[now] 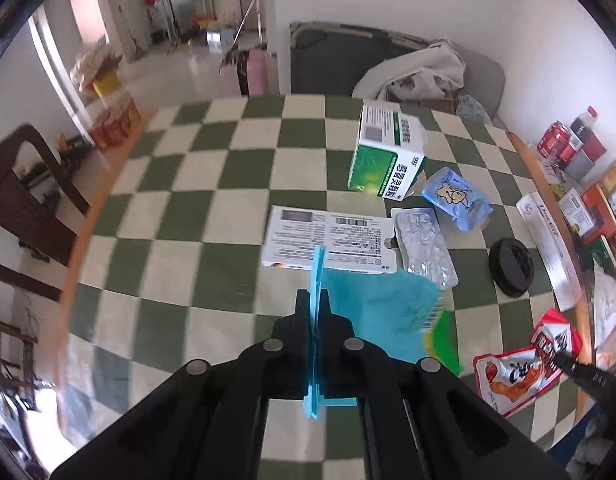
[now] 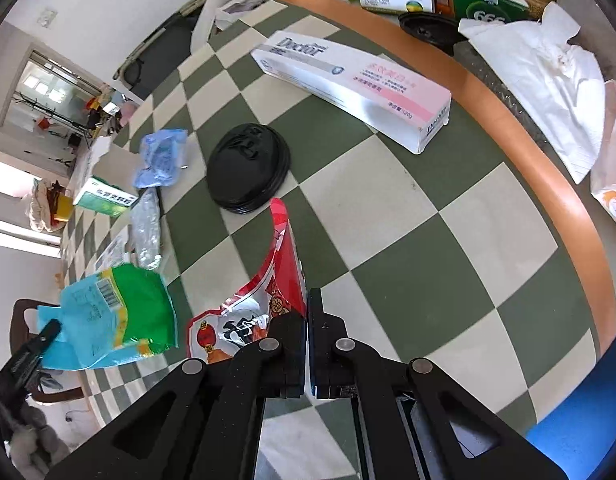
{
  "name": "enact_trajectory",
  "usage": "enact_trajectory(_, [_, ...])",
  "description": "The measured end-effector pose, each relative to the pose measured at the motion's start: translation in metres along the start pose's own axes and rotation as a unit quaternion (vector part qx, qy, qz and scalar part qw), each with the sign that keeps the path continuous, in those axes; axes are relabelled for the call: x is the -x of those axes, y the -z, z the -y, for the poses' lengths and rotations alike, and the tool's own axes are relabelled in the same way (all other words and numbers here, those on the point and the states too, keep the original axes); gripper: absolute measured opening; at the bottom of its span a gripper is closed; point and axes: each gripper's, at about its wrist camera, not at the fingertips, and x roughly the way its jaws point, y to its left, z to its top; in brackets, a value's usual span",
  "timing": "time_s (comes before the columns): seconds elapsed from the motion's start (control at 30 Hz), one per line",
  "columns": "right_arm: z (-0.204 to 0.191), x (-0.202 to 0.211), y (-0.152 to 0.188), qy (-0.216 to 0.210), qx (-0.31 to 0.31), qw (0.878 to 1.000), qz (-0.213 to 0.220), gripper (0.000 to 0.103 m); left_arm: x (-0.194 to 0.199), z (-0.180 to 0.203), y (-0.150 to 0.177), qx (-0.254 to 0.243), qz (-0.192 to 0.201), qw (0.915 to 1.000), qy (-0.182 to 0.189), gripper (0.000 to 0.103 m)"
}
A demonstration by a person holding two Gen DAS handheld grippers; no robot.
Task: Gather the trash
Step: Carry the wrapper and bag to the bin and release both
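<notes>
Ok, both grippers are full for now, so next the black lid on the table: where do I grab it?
Take the black lid by its raised rim, coming down from above at the edge nearest the right gripper. It lies flat on the checkered table, so only the rim offers a pinch.

Glossy plastic red snack wrapper, crinkled foil blister pack, matt black plastic lid, smooth checkered tablecloth.

Left tool jaws closed and clamping, right tool jaws pinched together, apparently gripping, both angled downward
</notes>
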Motion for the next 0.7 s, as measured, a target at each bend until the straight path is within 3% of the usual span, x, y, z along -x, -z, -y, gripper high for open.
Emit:
enact_trajectory(0.17, [-0.015, 0.023, 0.021, -0.005, 0.017, 1.0, 0.016, 0.001, 0.014, -0.019, 0.013, -0.016, 0.018, 0.9995, -0.018, 0.0])
enact_trajectory(0.33, [-0.037, 0.051, 0.062, -0.013, 0.032, 0.999, 0.035, 0.001, 0.048, -0.049, 0.047, -0.029, 0.031, 0.999, -0.016, 0.0])
enact_trajectory(0.53, [-0.063, 0.084, 0.146, -0.016, 0.048, 0.997, 0.057, 0.001, 0.088, -0.1, 0.11, -0.041, 0.031, 0.9987, 0.001, 0.0])
enact_trajectory(0.7, [-0.074, 0.102, 0.244, -0.004, 0.048, 0.997, 0.061, 0.001, 0.113, -0.145, 0.172, -0.059, 0.01, 0.9982, 0.007, 0.0])
